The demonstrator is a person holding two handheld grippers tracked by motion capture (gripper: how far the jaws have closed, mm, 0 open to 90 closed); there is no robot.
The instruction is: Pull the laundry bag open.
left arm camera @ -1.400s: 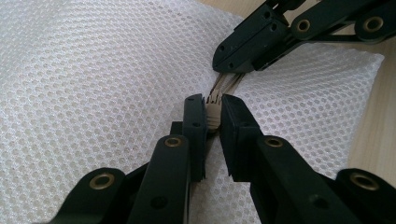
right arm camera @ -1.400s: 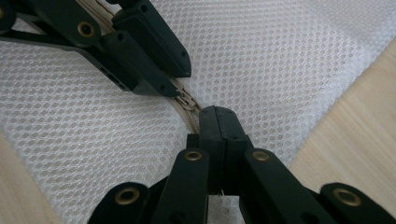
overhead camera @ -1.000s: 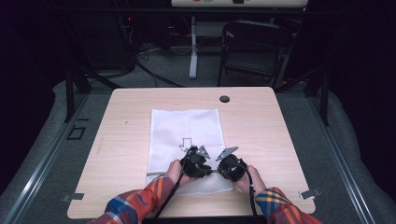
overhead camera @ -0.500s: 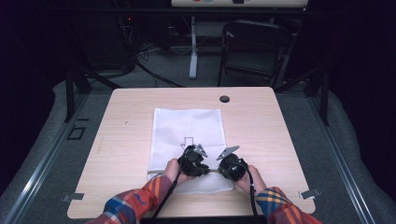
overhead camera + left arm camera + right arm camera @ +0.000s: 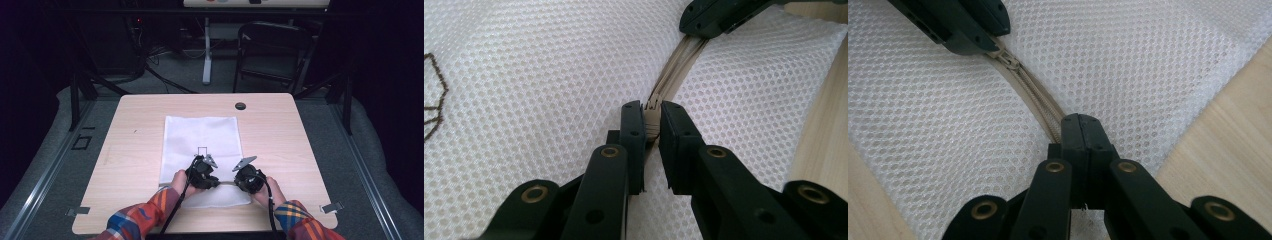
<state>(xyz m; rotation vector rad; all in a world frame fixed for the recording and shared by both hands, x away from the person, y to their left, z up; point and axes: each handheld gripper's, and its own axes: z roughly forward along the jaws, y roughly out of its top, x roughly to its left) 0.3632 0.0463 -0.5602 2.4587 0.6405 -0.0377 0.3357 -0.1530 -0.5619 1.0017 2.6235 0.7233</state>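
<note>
Lying flat on the counter (image 5: 280, 130), the mesh bag (image 5: 200, 137) is gripped by its zipper (image 5: 676, 62): left gripper (image 5: 652, 117) jaws clamped on the slider, right gripper (image 5: 1080, 131) jaws pinched on the tape.

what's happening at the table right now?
A person is working the beige zipper of a white mesh bag lying flat on the wooden table. The left gripper has its fingers pinched on the zipper's slider, while the right gripper clamps the zipper tape a short way along. Both sit at the bag's near end, and the stretch of zipper between them looks closed.
</note>
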